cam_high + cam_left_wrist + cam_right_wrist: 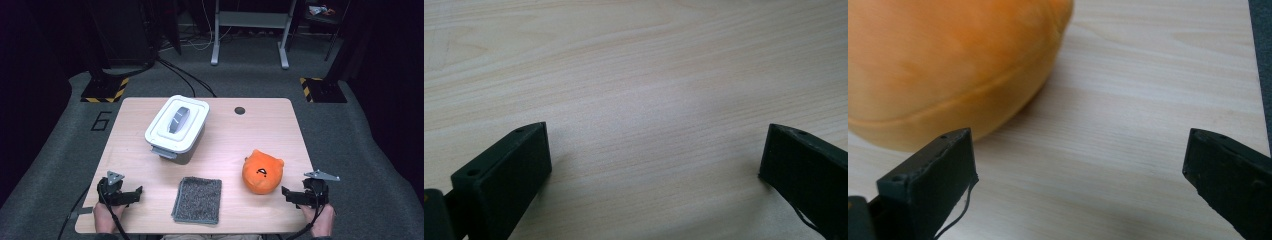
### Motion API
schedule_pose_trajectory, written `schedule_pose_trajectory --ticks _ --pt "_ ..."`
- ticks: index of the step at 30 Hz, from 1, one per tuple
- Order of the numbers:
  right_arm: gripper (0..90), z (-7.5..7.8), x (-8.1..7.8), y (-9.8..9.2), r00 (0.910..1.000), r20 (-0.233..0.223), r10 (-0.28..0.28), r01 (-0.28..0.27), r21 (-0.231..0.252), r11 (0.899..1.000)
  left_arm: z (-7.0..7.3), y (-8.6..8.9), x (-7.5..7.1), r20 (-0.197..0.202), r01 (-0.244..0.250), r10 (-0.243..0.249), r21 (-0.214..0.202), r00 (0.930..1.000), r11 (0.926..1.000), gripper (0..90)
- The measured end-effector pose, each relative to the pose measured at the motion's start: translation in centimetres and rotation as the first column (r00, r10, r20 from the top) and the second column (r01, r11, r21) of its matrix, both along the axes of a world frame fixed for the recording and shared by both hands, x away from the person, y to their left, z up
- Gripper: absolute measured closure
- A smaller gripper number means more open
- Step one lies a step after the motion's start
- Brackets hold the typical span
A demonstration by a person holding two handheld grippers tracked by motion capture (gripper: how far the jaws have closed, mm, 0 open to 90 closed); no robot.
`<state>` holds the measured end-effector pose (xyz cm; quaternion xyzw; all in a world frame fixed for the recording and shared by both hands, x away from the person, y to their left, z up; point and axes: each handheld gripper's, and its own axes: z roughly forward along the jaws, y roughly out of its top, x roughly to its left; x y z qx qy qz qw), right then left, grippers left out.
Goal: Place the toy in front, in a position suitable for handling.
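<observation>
From the high view I record the table (225,145) with four items on it and both grippers resting at its near edge. My left gripper (131,196) sits at the near left corner, held by a hand (104,216) entering from below; in the left gripper view its jaws stand wide apart over bare wood, with nothing between them. My right gripper (292,194) sits at the near right corner, likewise in a hand (320,220), and its jaws are also spread wide and hold nothing. The orange plush toy (262,172) is the item nearest to it: it lies on the right half of the table, just beside the right gripper's tips. In the right gripper view the plush fills the upper left, close ahead of the left-hand jaw; I cannot tell whether that jaw touches it. A grey cloth (198,199) lies flat at the near centre, between the two grippers and apart from both. A white lidded container (177,128) with a grey handle recessed in its lid stands farther back, left of centre, set at an angle to the table's edges and well apart from either gripper. A small dark round hole (240,110) marks the tabletop near the far edge.
</observation>
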<state>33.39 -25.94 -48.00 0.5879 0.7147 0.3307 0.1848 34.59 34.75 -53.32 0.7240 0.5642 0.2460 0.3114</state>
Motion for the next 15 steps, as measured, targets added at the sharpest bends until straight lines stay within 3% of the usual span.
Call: schedule_pose_trajectory --ticks 8,15 --pt "2.3 2.7 0.0 2.4 0.9984 0.034 0.046 -0.048 0.057 0.997 0.0 0.0 0.0 0.0 -0.011 0.011 -0.003 0.9999 0.9999 0.0" --pt "5.5 3.1 1.2 4.5 0.9973 0.026 0.068 -0.07 0.067 0.995 0.0 0.0 -0.1 0.0 -0.015 0.015 -0.003 0.9999 0.9999 0.0"
